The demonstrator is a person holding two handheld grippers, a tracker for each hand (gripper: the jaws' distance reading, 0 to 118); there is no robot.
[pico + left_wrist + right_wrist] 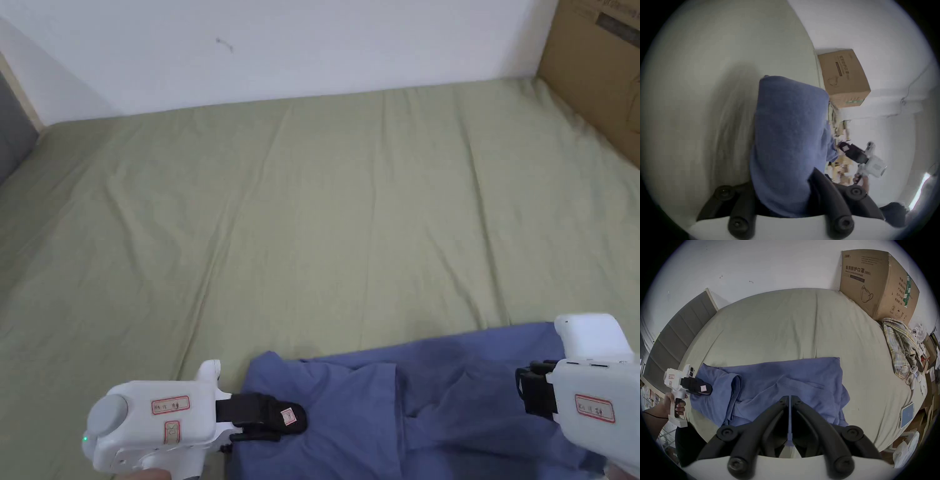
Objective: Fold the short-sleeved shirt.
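A blue short-sleeved shirt [400, 412] lies crumpled across the near edge of the green-sheeted bed [312, 219]. My left gripper [299, 417] is at the shirt's left end, its black jaws closed on the cloth. In the left gripper view the blue cloth [786, 138] runs up from between the jaws and hides one of them. My right gripper [522, 387] is at the shirt's right part. In the right gripper view its jaws [790, 396] stand almost together, with a thin strip of blue cloth between them. One sleeve [735, 382] is bunched near the left gripper [709, 388].
A large cardboard box [875, 283] stands at the bed's far right corner against the white wall. A pile of plaid clothes [899, 350] and a tablet [907, 414] lie along the right edge. A grey headboard [677, 337] bounds the left side. Bare sheet stretches beyond the shirt.
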